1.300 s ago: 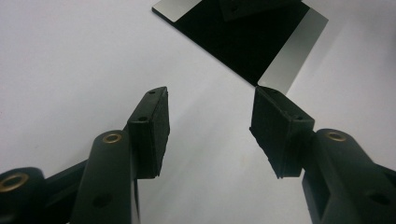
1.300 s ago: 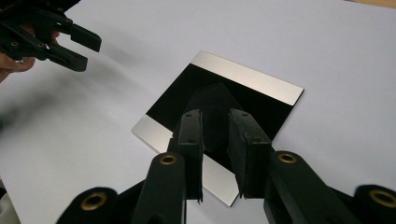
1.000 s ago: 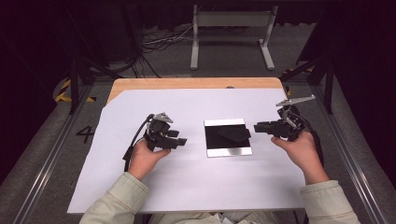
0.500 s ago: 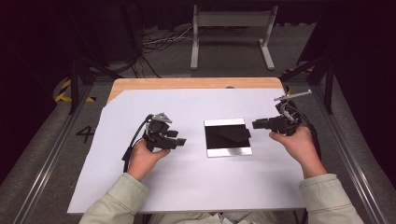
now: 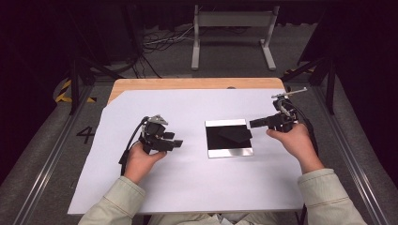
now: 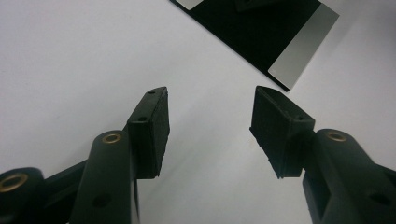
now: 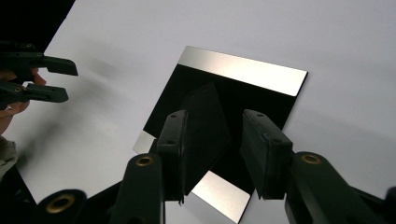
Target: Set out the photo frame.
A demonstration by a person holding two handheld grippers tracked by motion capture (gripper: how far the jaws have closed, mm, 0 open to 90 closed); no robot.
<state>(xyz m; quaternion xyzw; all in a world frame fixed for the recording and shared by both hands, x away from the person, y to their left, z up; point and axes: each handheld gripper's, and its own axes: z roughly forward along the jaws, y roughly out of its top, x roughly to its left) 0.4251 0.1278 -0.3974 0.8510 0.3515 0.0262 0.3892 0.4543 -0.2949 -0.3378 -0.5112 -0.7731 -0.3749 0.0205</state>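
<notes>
Black square plate (image 5: pixel 228 138), edges table-aligned.

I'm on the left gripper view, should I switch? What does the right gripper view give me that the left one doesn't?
Right gripper view: the whole black plate with both silver edge strips, a small dark piece lying on it, the open right gripper poised over it, and farther off the left gripper. Left gripper view: its open gripper over bare white sheet, with just one corner of the plate. Both share the plate and the white sheet.
</notes>
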